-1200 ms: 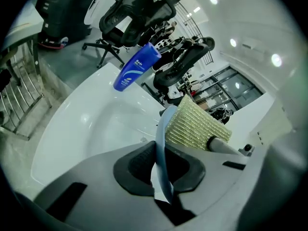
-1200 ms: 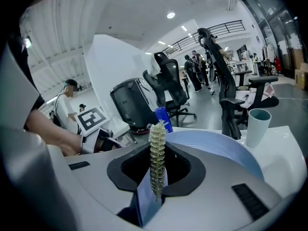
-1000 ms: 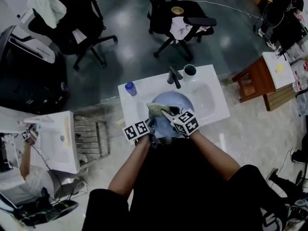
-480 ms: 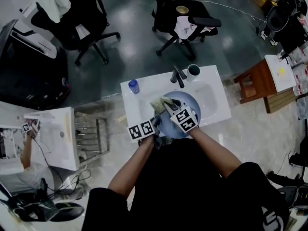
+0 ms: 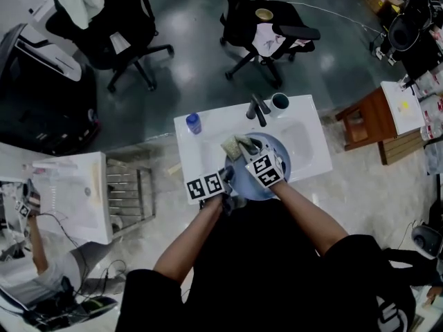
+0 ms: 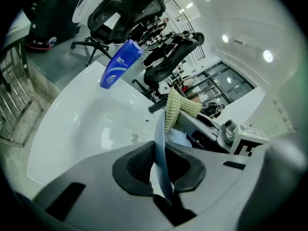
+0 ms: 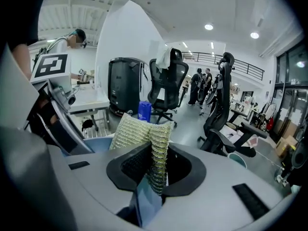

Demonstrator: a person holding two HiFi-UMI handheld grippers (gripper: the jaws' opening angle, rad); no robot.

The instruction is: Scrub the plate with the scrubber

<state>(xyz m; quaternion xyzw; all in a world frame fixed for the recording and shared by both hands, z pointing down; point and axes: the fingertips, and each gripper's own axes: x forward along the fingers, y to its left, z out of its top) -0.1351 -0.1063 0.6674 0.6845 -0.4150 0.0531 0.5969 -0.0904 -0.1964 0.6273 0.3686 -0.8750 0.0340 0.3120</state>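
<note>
Clamping left gripper point(image 6: 161, 165) jaws on the near rim of the blue plate point(image 5: 282, 155) over the white sink point(image 5: 306, 141), and right gripper point(image 7: 156, 170) jaws on the mesh scrubber point(image 7: 139, 131) pressing its far edge, probably risking levering the plate loose into the basin.

Left tongs point(image 6: 161, 165): pads grip the rim of the plate point(image 6: 159, 134), jaws just opening slightly.
Scrubber point(image 6: 174, 110): yellow-green, at the plate's far edge.
Bottle point(image 6: 119, 64): blue, on the sink point(image 6: 72, 129) rim.
</note>
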